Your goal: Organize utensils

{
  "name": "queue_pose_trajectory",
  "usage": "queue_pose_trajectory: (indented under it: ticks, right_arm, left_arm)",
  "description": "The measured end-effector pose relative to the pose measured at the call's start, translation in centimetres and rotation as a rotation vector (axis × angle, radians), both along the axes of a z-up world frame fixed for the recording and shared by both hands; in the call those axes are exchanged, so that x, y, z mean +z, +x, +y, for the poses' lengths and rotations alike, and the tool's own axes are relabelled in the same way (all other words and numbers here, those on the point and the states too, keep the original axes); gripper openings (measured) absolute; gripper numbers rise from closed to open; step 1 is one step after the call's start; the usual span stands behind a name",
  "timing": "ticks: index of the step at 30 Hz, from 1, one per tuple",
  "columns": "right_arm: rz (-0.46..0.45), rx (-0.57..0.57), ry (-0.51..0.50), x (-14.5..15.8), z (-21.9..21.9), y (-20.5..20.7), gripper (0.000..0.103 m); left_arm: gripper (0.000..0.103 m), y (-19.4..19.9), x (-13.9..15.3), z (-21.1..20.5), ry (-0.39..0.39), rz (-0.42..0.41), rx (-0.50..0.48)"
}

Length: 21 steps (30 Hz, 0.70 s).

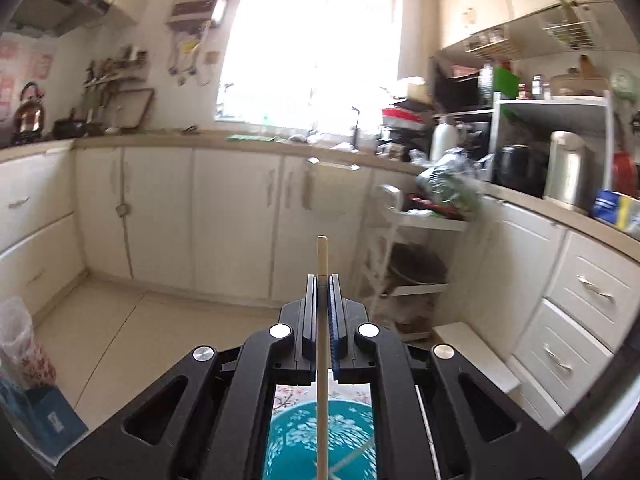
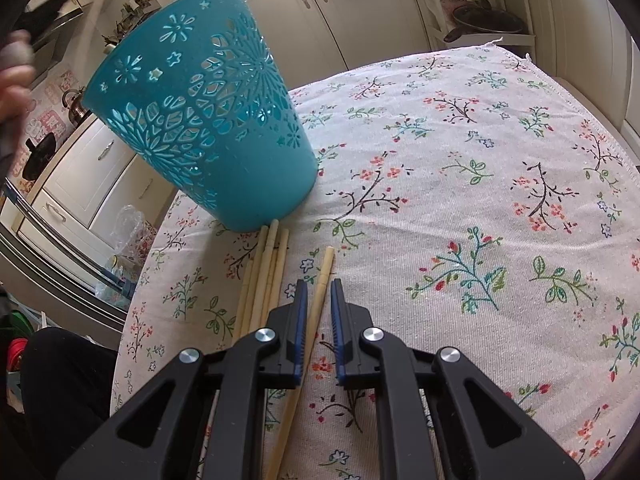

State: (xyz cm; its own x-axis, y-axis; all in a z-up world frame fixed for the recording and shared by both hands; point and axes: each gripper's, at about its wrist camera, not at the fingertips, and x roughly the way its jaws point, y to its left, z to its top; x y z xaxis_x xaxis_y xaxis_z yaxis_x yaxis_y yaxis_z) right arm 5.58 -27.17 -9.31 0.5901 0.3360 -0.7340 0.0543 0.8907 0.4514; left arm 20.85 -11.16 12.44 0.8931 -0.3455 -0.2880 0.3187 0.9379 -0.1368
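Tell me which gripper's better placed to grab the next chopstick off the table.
Right. The right gripper is open and straddles a loose chopstick on the tablecloth. The left gripper is already shut on a chopstick above the teal basket.

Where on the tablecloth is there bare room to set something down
The floral tablecloth lies bare right of the teal basket and right of the right gripper, out to its far hem. It is crowded in front of the basket, where loose chopsticks lie bunched.
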Motion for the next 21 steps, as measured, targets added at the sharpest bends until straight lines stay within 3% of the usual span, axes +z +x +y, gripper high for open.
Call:
queue_pose_trajectory:
  ticks: [9, 18, 21]
  right_arm:
    - [-0.006, 0.003, -0.019, 0.1, 0.3, -0.1, 0.012]
    - [-0.006, 0.002, -0.015, 0.2, 0.3, -0.2, 0.012]
    - [-0.006, 0.004, -0.013, 0.3, 0.2, -0.1, 0.012]
  left_arm:
    - [0.005, 2.4, -4.3, -0.4, 0.065, 0.058, 0.016]
    - [0.005, 0.4, -6.7, 1.4, 0.099, 0.125, -0.002]
    - [0.012, -0.5, -6.6, 2.0, 0.107, 0.144, -0.021]
